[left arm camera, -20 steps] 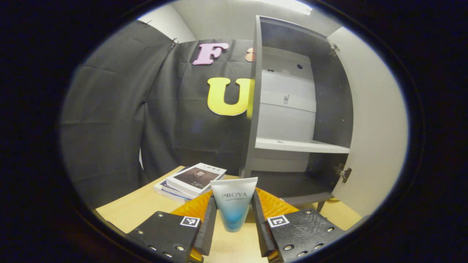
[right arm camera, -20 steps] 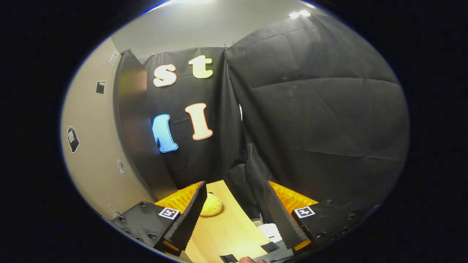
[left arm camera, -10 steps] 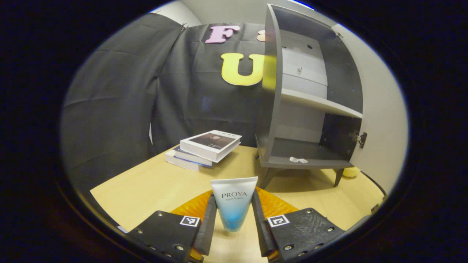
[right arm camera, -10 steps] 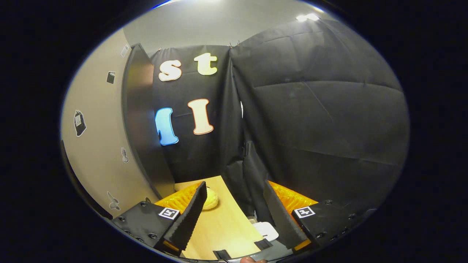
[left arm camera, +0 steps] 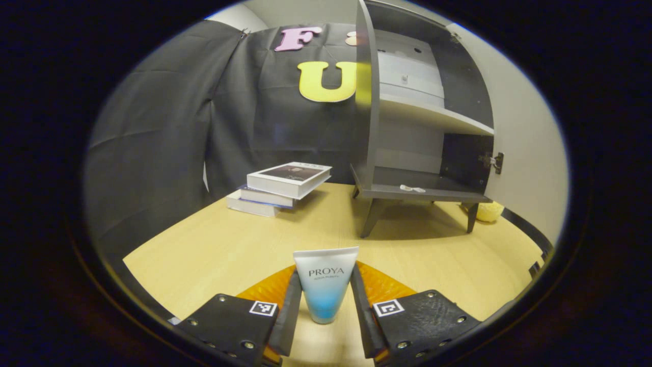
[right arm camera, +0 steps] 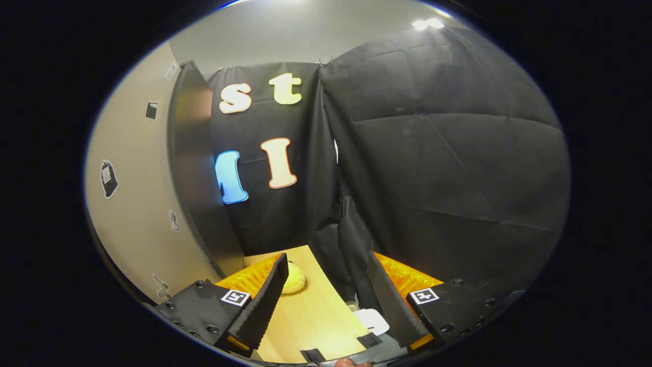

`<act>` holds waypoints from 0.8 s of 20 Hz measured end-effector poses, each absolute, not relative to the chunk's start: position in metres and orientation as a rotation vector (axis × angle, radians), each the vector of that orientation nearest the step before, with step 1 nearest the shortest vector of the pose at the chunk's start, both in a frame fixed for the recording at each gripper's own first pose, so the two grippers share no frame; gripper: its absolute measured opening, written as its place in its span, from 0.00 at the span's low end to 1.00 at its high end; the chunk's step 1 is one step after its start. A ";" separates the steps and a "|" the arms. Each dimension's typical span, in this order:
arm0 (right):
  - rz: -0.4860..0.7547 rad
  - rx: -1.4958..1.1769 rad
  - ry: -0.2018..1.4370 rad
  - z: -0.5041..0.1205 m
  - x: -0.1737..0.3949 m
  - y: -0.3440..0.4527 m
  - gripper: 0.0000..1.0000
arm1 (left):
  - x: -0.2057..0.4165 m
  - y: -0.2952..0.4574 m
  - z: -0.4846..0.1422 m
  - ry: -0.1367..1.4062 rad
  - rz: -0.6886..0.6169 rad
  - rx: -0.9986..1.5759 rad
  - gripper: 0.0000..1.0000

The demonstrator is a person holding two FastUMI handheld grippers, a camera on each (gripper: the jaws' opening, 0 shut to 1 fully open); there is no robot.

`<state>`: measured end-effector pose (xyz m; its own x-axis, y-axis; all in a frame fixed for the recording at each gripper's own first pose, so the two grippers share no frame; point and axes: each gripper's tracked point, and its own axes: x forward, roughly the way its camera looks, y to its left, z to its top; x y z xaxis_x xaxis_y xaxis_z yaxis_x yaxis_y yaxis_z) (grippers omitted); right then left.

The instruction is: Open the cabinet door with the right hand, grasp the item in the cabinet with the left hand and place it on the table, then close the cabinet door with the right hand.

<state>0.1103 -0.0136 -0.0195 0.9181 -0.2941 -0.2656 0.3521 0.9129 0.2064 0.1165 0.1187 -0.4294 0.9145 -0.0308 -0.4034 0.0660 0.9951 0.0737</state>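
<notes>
- The tube [left arm camera: 326,289] is a soft squeeze tube, white at its flat crimped top and shading to blue toward the cap end, which points down; it stands upright between the left gripper's [left arm camera: 325,306] two fingers, both pressing on its sides, with the pale wood table [left arm camera: 219,250] below it.
- The cabinet [left arm camera: 407,132] is a small dark grey box on splayed legs, standing on the table well beyond the tube and to its right — one pale shelf crosses its middle, and a small white scrap lies on its floor.
- Its cabinet door [left arm camera: 519,153] is swung wide open at the right, smooth and light on the inside, with a metal hinge at its edge.
- A stack of books [left arm camera: 282,186] with glossy covers lies left of the cabinet, slightly fanned.
- A small yellow fuzzy object [left arm camera: 488,211] sits beside the cabinet's right leg.
- In the right gripper view, the right gripper [right arm camera: 326,300] has its ridged fingers spread apart with nothing between them, above the table edge — the cabinet door's pale outer face, dotted with small stickers, rises at the left.
</notes>
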 end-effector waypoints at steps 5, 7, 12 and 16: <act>-0.362 0.264 0.244 -0.027 0.105 -0.015 0.92 | 0.109 0.117 -0.429 0.420 -0.076 0.098 0.54; -0.361 0.272 0.241 -0.026 0.106 -0.011 0.92 | 0.108 0.116 -0.428 0.424 -0.081 0.114 0.55; -0.364 0.254 0.240 -0.027 0.107 -0.011 0.98 | 0.104 0.119 -0.419 0.426 -0.070 0.127 0.77; -0.376 0.285 0.218 -0.024 0.103 -0.014 0.98 | 0.099 0.121 -0.401 0.437 -0.052 0.118 0.86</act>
<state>0.1033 -0.0141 -0.0237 0.9075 -0.3290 -0.2612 0.3900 0.8910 0.2325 0.0990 0.1210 -0.4006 0.9048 -0.0250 -0.4251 0.0757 0.9918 0.1028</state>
